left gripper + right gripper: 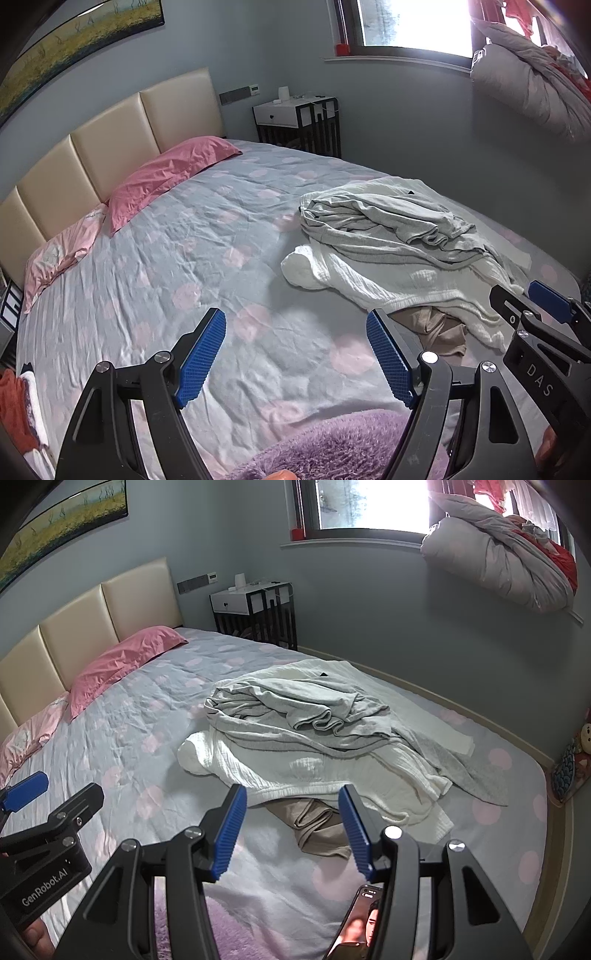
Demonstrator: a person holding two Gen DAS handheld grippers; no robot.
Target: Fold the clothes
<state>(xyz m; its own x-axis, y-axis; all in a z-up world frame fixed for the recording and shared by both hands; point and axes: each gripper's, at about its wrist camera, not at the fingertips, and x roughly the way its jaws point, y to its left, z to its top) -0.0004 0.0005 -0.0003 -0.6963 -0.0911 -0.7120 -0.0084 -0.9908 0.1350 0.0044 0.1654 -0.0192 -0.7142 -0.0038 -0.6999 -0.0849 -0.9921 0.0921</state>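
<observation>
now both tongs, left [295, 360] and right [291, 830], wide open and empty above the bed [184, 258], clothes pile [314, 731] ahead

right gripper [532, 306]: "DAS" on body | left gripper [37, 794]: "GenRobot.AI" on body

a home bedroom: bed [184, 236], pillows [166, 177], nightstand [295, 118].

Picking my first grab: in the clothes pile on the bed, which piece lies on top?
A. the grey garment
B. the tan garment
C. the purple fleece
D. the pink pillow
A: the grey garment is crumpled over the white garment, and the tan garment sticks out from beneath.
</observation>
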